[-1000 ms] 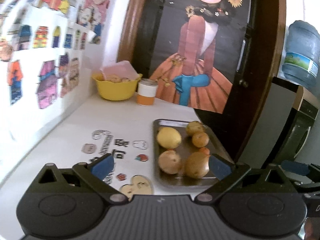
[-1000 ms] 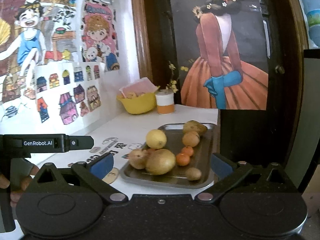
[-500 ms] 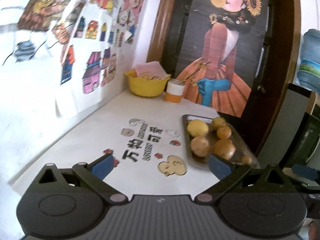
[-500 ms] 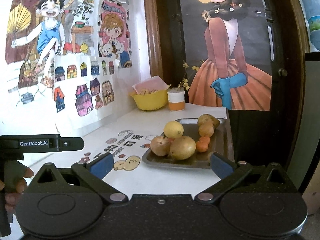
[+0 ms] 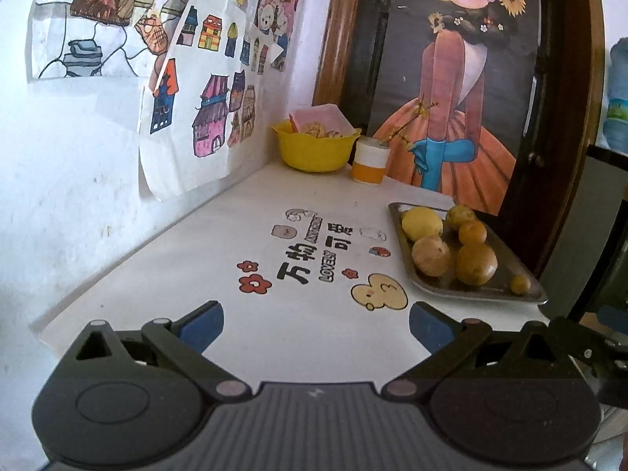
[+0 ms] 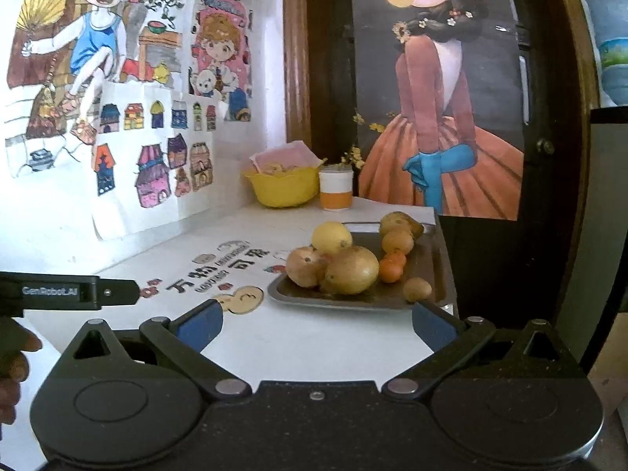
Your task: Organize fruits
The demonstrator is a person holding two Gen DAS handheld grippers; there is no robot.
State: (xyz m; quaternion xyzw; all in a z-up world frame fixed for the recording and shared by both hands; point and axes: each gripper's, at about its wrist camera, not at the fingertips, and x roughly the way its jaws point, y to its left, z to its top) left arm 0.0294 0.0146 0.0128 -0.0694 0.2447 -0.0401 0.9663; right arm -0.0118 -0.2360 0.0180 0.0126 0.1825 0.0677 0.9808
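A metal tray (image 5: 498, 292) (image 6: 428, 265) lies near the right edge of the white table and holds several fruits. Among them are a yellow lemon (image 5: 422, 223) (image 6: 331, 237), a brown round fruit (image 5: 431, 256) (image 6: 304, 266), a large yellow-brown fruit (image 5: 476, 263) (image 6: 351, 269) and a small orange (image 6: 391, 269). My left gripper (image 5: 316, 327) is open over the table's near end, left of the tray, nothing between its blue pads. My right gripper (image 6: 316, 324) is open just in front of the tray, holding nothing.
A yellow bowl (image 5: 316, 149) (image 6: 283, 187) with food and an orange-and-white cup (image 5: 370, 159) (image 6: 335, 189) stand at the far end. Drawings cover the wall on the left; a dark door with a poster stands behind. The left gripper's body (image 6: 66, 291) and a hand (image 6: 13, 365) show at left.
Both grippers have drawn back from the tray and risen, so more of the table shows. The left one has also shifted leftward. Both stay open.
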